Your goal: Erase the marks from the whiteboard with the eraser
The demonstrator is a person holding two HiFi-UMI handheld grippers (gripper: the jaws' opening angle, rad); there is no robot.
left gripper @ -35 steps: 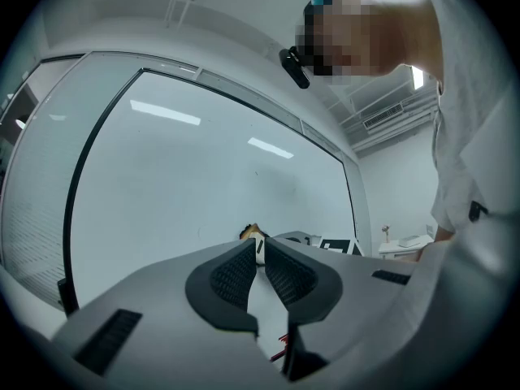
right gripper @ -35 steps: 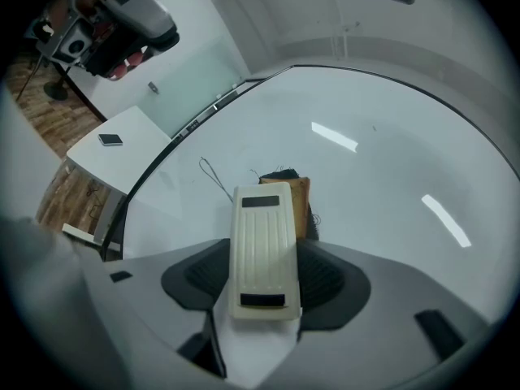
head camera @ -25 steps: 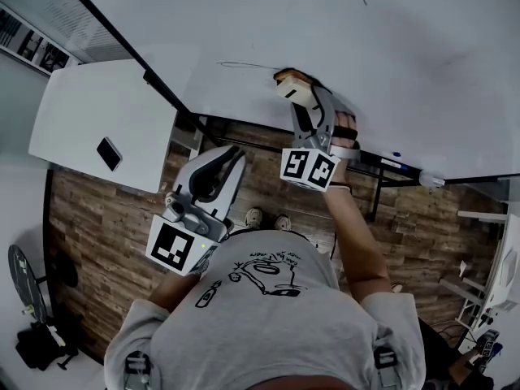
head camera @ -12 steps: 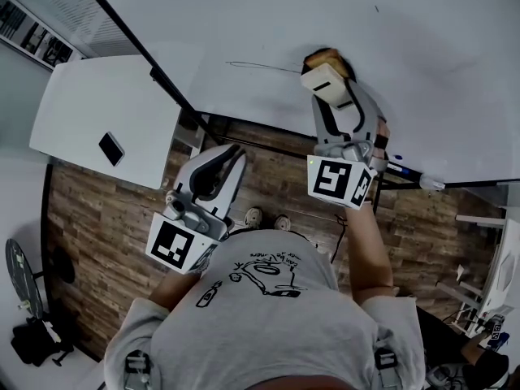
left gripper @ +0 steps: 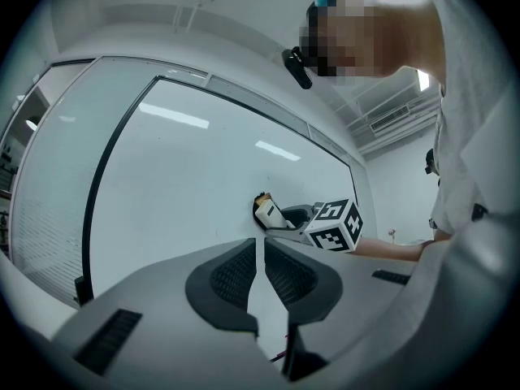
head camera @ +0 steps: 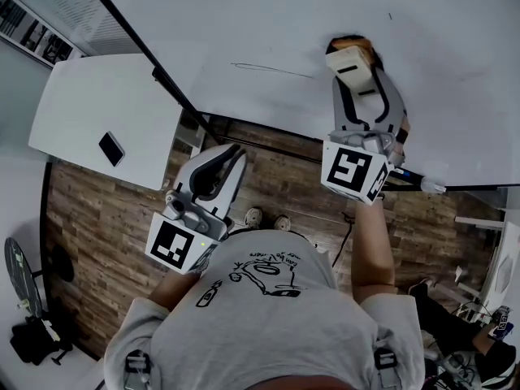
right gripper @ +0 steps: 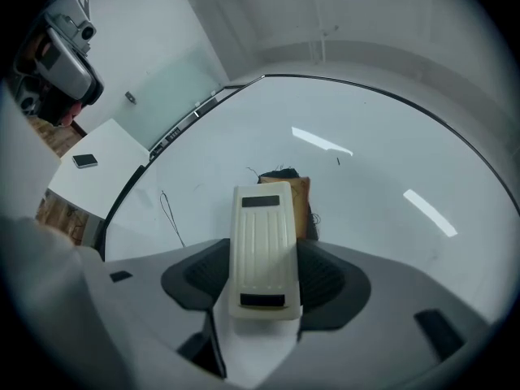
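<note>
— Head view first. Where is the eraser?

— In my right gripper [head camera: 355,73], clamped by its sides. The eraser [head camera: 349,58] has its felt face against the whiteboard [head camera: 244,15]. A thin pen line [head camera: 272,69] lies to its left, well apart from it, and a small tick [head camera: 389,15] sits up to the right. My left gripper [head camera: 227,157] hangs low near my chest, off the board.

— How should the wipe go?

— I'd hold the felt flat with even pressure and sweep left along the line in overlapping passes. Tipping onto an edge would likely leave streaks.

— And the left gripper view?

— Its jaws stand almost together with only a thin slit between them, and nothing is in it. Beyond them I see the eraser on the board.

— The right gripper view?

— The jaws are open just as wide as the cream body, with the pads pressed on both long sides. The brown felt touches the board, with a dark scribble [right gripper: 280,171] at its far edge. The thin line is off to the left.
</note>
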